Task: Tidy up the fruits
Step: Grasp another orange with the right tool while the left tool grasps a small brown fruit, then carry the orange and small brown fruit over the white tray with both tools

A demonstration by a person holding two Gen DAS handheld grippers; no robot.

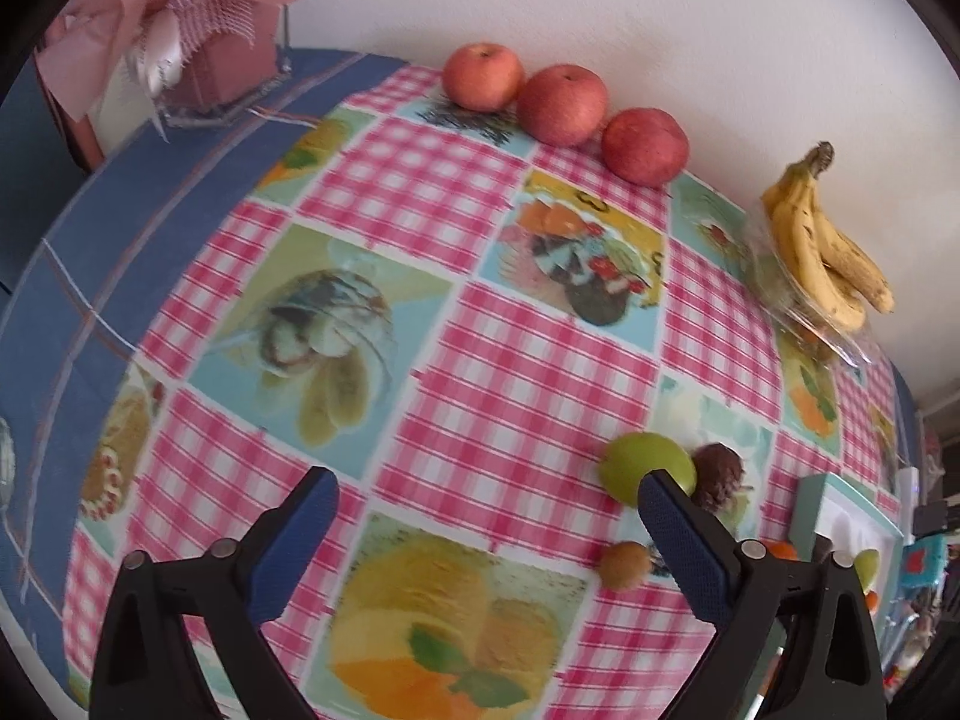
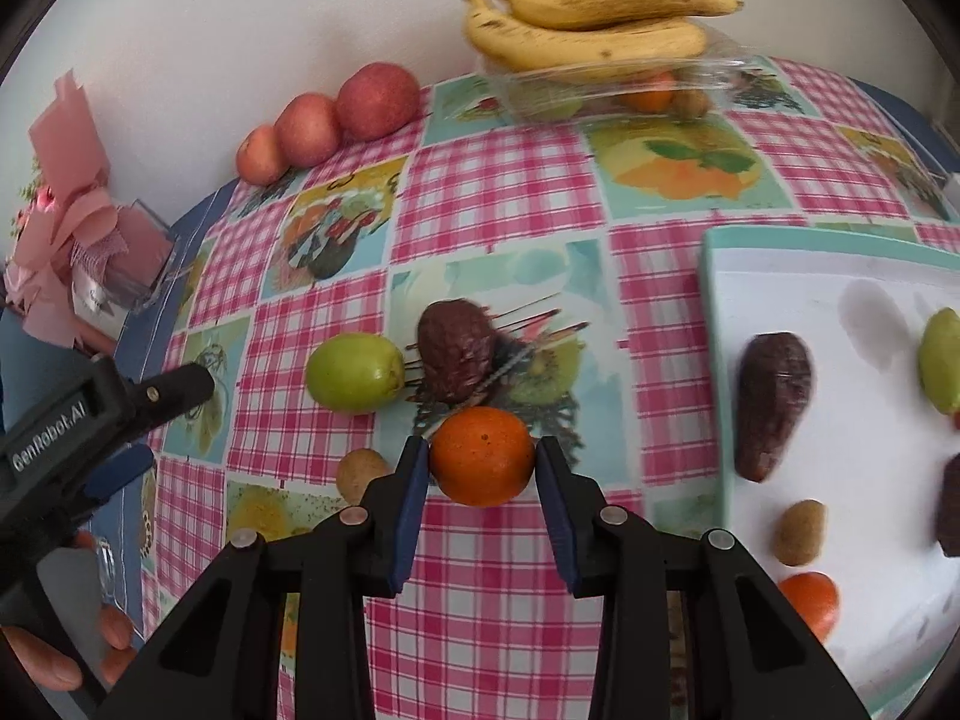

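Observation:
My right gripper (image 2: 482, 468) is shut on an orange mandarin (image 2: 482, 456), held just above the checked tablecloth. Beyond it lie a green fruit (image 2: 354, 372), a dark brown fruit (image 2: 456, 348) and a small tan fruit (image 2: 360, 473). To the right a white tray (image 2: 780, 288) holds a dark fruit (image 2: 774, 402), a tan fruit (image 2: 801, 531), an orange one (image 2: 810, 603) and a green one (image 2: 942, 360). My left gripper (image 1: 486, 510) is open and empty over the cloth, left of the green fruit (image 1: 636, 462), brown fruit (image 1: 720, 474) and tan fruit (image 1: 624, 564).
Three red apples (image 1: 561, 105) line the wall at the back. Bananas (image 2: 594, 18) rest on a clear plastic box (image 2: 600, 90) holding more fruit. A pink wrapped bouquet in a glass holder (image 2: 90, 240) stands at the table's left. The table edge curves at left.

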